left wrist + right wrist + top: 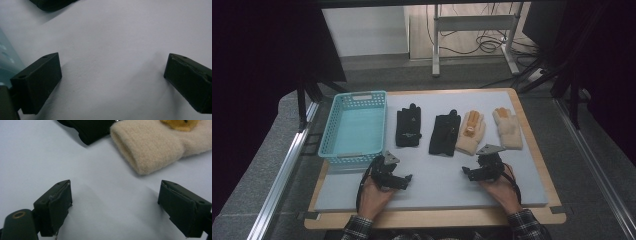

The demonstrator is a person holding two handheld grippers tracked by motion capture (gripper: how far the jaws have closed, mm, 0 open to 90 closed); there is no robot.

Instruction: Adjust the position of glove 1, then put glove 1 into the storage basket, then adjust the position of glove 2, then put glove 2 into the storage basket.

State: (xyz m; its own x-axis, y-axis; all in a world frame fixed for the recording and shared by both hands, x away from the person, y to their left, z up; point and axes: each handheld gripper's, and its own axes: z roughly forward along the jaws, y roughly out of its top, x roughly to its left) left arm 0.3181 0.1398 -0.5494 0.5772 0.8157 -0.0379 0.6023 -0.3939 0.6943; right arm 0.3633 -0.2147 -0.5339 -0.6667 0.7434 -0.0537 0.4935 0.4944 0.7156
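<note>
Four gloves lie in a row on the grey mat (432,185): two black gloves (408,128) (444,134) and two beige gloves (470,133) (508,128) with orange patches. A teal basket (337,131) stands empty at the left. My left gripper (388,167) hovers near the basket's front right corner, open, with bare mat between its jaws (112,75). My right gripper (486,161) sits just in front of the left beige glove, open and holding nothing (115,200). In the right gripper view, that beige glove's cuff (147,147) lies ahead, beside a black glove's cuff (90,128).
The mat rests on a wooden table (539,150) with metal rails along both sides. The basket's wall (6,60) shows at the left gripper view's left edge, and a black glove (52,3) at its top. Table legs and cables stand on the floor beyond.
</note>
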